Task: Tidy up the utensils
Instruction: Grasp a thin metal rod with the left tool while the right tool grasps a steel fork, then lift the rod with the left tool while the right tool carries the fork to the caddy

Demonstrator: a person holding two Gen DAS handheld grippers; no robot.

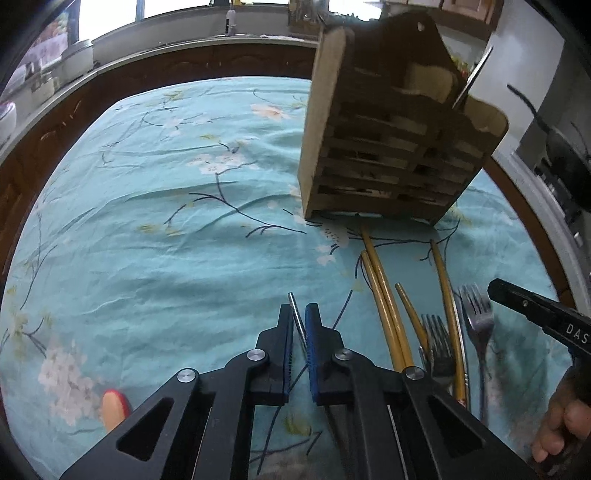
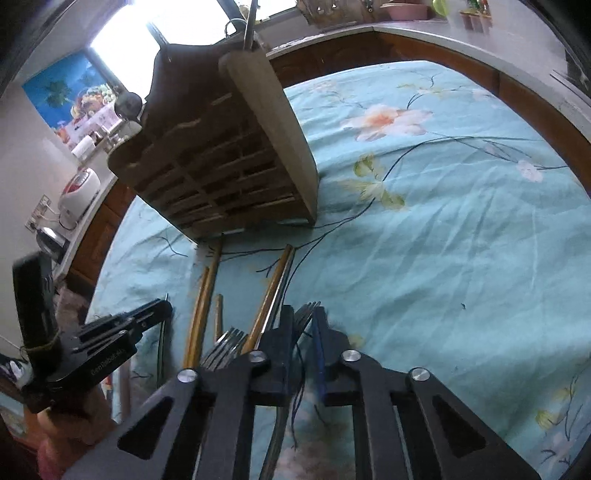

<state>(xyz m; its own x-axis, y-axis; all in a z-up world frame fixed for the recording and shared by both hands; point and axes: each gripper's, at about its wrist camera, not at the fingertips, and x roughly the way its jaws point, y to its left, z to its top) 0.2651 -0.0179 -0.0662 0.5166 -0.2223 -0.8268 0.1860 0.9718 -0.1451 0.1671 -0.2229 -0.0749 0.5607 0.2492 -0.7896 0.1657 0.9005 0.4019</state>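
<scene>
A wooden slatted utensil holder (image 1: 388, 147) stands on the floral blue cloth; it also shows in the right wrist view (image 2: 221, 166), with one metal utensil (image 2: 250, 26) standing in it. Several yellow chopsticks (image 1: 384, 302) and two forks (image 1: 476, 314) lie in front of it. My left gripper (image 1: 300, 317) is shut on a thin metal utensil (image 1: 297, 319) above the cloth, left of the chopsticks. My right gripper (image 2: 303, 317) is shut on a fork (image 2: 304, 312), its tines pointing forward, just right of the chopsticks (image 2: 269, 295). Another fork (image 2: 225, 347) lies beside it.
The table's blue cloth (image 1: 166, 221) stretches wide to the left of the holder. A wooden rim (image 1: 110, 85) rings the table. A rice cooker (image 2: 79, 195) and clutter stand on counters beyond. A hand (image 1: 561, 417) shows at the lower right.
</scene>
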